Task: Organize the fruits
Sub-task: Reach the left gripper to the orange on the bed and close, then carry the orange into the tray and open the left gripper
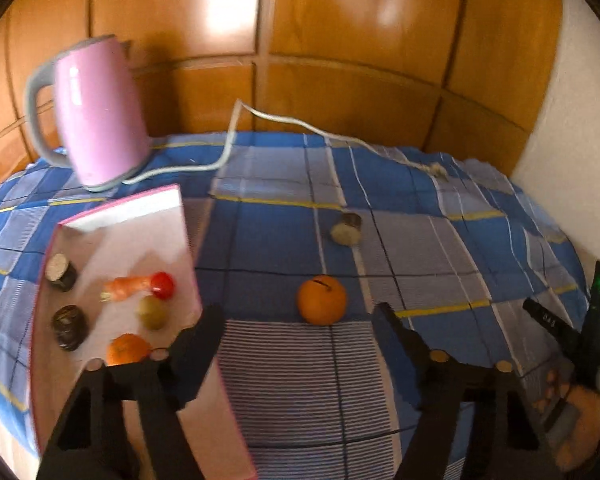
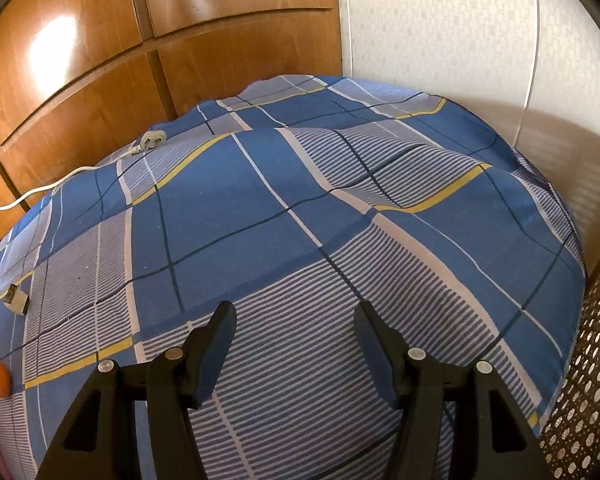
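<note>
Left gripper (image 1: 298, 312) hangs over the blue checked cloth with its two fingers apart and nothing between them. Just ahead of it, near the tips, sits a loose orange (image 1: 322, 299). It looks like the next fruit to be picked up.

To the left of this gripper lies a pale board (image 1: 168, 240) with a pink edge. On it are a carrot (image 1: 126, 287), a small red fruit (image 1: 163, 285), a green fruit (image 1: 153, 312) and another orange (image 1: 127, 349). Two dark round pots (image 1: 69, 327) sit there too. So some of the sorting looks done already.

Farther ahead, past the loose orange, a small dark roll (image 1: 346, 228) lies on its side. I cannot tell what it is. A pink kettle (image 1: 100, 110) stands far off to the left, behind the board.

Right gripper (image 2: 295, 320) is half open too and holds nothing. Only bare cloth lies under it. The loose orange is far off to its left.

Next, I think, the left gripper needs to go down a little, get a finger on each side of the orange, and squeeze softly. A round fruit may roll away if it gets bumped.
</note>
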{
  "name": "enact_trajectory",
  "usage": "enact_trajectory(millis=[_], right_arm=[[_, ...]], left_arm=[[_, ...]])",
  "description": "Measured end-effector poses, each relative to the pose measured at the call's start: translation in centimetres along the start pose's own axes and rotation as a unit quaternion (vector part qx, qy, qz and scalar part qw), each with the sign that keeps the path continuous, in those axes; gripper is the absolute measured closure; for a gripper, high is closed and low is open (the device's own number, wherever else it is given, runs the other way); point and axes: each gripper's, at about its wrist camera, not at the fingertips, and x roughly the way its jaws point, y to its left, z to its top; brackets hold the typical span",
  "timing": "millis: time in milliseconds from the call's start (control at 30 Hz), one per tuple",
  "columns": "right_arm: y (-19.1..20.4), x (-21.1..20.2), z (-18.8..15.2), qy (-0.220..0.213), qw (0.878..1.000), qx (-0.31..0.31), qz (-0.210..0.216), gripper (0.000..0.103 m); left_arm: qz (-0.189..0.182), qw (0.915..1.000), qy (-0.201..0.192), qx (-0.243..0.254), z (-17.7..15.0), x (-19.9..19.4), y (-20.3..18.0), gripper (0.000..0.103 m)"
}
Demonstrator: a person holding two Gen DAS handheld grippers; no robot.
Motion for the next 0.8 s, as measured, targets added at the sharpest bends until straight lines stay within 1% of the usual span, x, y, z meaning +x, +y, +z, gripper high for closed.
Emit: enact_trajectory(millis=[67,200,300,367,467,533,567,633,700,800], right_arm=[[-0.1,0.0,0.0,-0.001,1.0,0.001,-0.001,0.041],[-0.1,0.2,0.1,-0.005,1.0,0.004,-0.004,0.041],[0.0,0.2,0.1,-0.006,1.0,0.004,-0.003,0.038],[0.0,0.3,0.1,-0.006,1.0,0.002,-0.003,0.037],[0.0,0.3,0.1,-0.005,1.0,0.0,-0.001,0.036],[0.0,0.3,0.1,-0.005,1.0,0.0,-0.001,0.036],[0.1,0.3,0.1,-0.005,1.0,0.0,0.0,0.036],[0.1,0.3,0.1,-0.005,1.0,0.0,0.0,0.035],[0.1,0.3,0.1,-0.005,1.0,0.0,0.001,0.035],[0.1,0.4,0.1,-0.006,1.0,-0.001,0.002,0.035]], left_arm=[[-0.003,0.9999,0.012,0.005,0.2,1.1,-0.5,0.037],[0.004,0.9994,0.028,0.022,0.4,3.3,-1.7,0.038],[0.018,0.9989,0.035,0.028,0.6,4.6,-2.2,0.039],[0.025,0.9983,0.045,0.028,0.9,5.8,-2.3,0.044],[0.029,0.997,0.064,0.03,1.0,7.4,-2.5,0.048],[0.031,0.9966,0.067,0.036,0.8,8.0,-2.7,0.057],[0.03,0.9964,0.07,0.037,0.7,8.2,-2.7,0.063],[0.028,0.997,0.062,0.037,0.6,8.1,-2.8,0.065],[0.008,0.998,0.059,0.022,0.5,7.7,-2.5,0.066],[-0.003,0.9989,0.044,0.013,0.4,6.2,-2.1,0.066]])
